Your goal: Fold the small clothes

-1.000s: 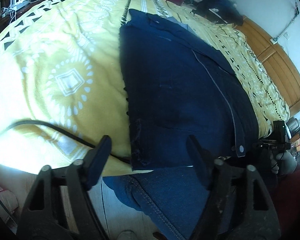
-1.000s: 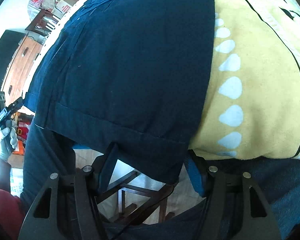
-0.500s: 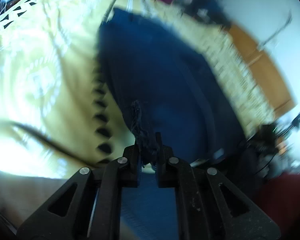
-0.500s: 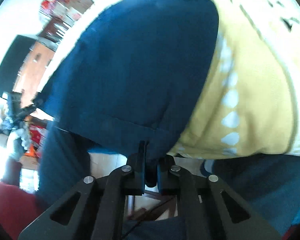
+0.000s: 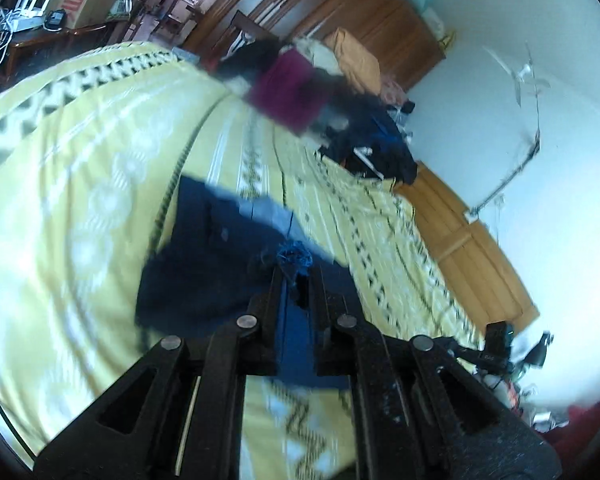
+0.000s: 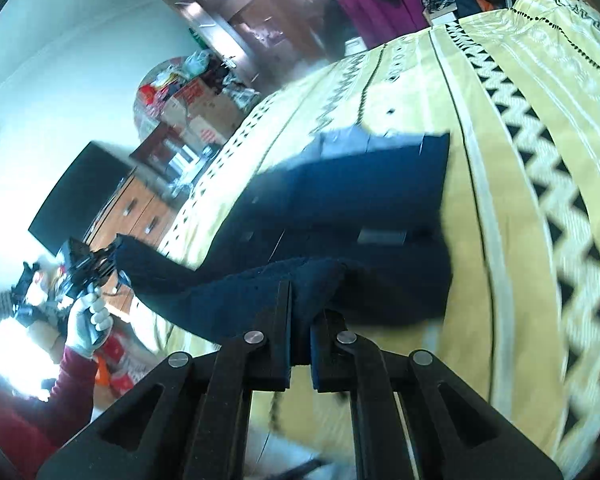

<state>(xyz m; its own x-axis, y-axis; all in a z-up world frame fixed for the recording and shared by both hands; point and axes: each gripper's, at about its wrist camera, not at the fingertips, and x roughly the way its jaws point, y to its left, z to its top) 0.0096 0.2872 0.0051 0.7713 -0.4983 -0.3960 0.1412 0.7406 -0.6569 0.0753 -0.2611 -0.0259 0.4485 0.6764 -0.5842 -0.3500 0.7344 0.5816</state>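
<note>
Navy shorts (image 5: 204, 264) are lying on the yellow patterned bedspread (image 5: 80, 200), spreading toward twelve o'clock. Left gripper (image 5: 296, 280) is pinching their frayed hem corner, while right gripper (image 6: 300, 300) is clamping the opposite corner.

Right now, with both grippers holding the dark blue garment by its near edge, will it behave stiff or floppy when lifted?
Probably floppy: the garment sags between the right gripper and the left gripper. It looks fairly thick, so perhaps a little heavy. Its fuzzy surface suggests it will not slip easily on the yellow bedspread.
</note>
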